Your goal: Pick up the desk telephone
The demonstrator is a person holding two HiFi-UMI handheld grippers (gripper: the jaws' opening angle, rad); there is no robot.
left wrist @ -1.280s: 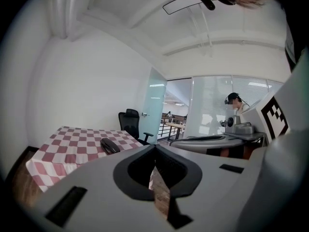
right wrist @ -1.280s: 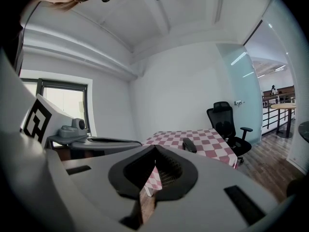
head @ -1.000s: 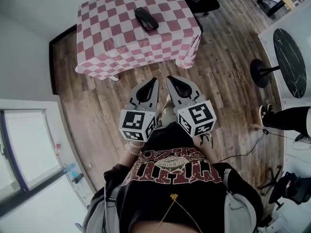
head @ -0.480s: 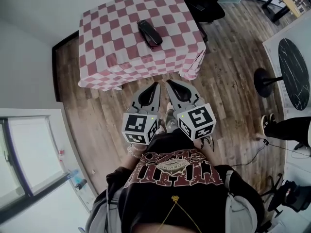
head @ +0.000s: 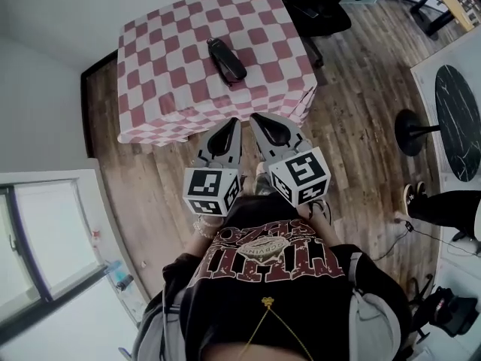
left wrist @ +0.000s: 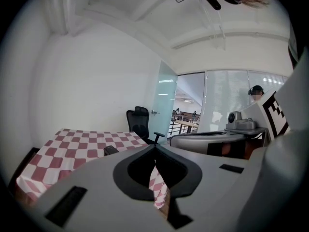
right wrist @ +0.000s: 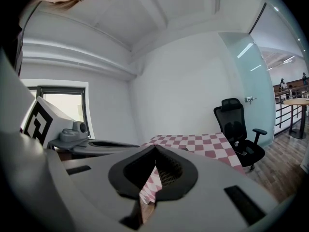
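Toward the far side of a checked table [head: 173, 89], the phone [head: 226, 59] is lying: a dark, slim oblong, set at a slant. Short of the table's near edge, the left gripper [head: 234, 122] and right gripper [head: 253, 116] are being held side by side in front of the person [head: 263, 277], both pointing at the table. Both pairs of jaws are being kept closed tip to tip, with nothing between them.

The approach is judged to be the step in hand, since nothing is being touched and the phone is lying well apart from both grippers. For the next move, a gripper would need to be carried out over the cloth [head: 289, 96], its jaws opened enough to span the phone's narrow width, then lowered around it.

Much is being hidden. From the left gripper view only a dark end of the phone is showing past the jaw; from the right gripper view it cannot be made out. Whether a cord or base is attached cannot be told — the phone is too small in the head view. Table legs are being covered by the cloth, and a chair [head: 308, 2] beyond is being cut off at the top edge.
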